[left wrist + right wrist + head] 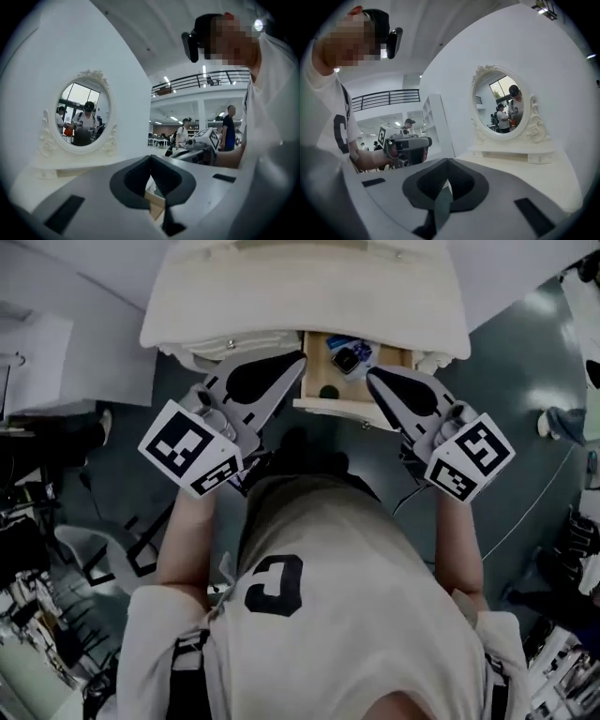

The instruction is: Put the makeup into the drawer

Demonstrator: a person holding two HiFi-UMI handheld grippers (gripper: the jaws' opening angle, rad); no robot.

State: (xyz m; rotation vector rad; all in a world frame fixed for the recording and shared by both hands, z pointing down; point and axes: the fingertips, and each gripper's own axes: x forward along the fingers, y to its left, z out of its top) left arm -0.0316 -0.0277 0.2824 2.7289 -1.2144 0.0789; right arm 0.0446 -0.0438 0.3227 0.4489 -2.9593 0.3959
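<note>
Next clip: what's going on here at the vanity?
A person stands at a white dressing table with a gripper in each hand. Its drawer is pulled open, and a few small makeup items lie inside. The left gripper and the right gripper are held at either side of the drawer, both with fingers together and nothing between them. The drawer is not yet pushed shut.

White table with ornate oval mirror, backed by plain white wall. Dark glossy floor. Open hall beyond: upper balcony railing, ceiling strip lights, white shelving.
</note>
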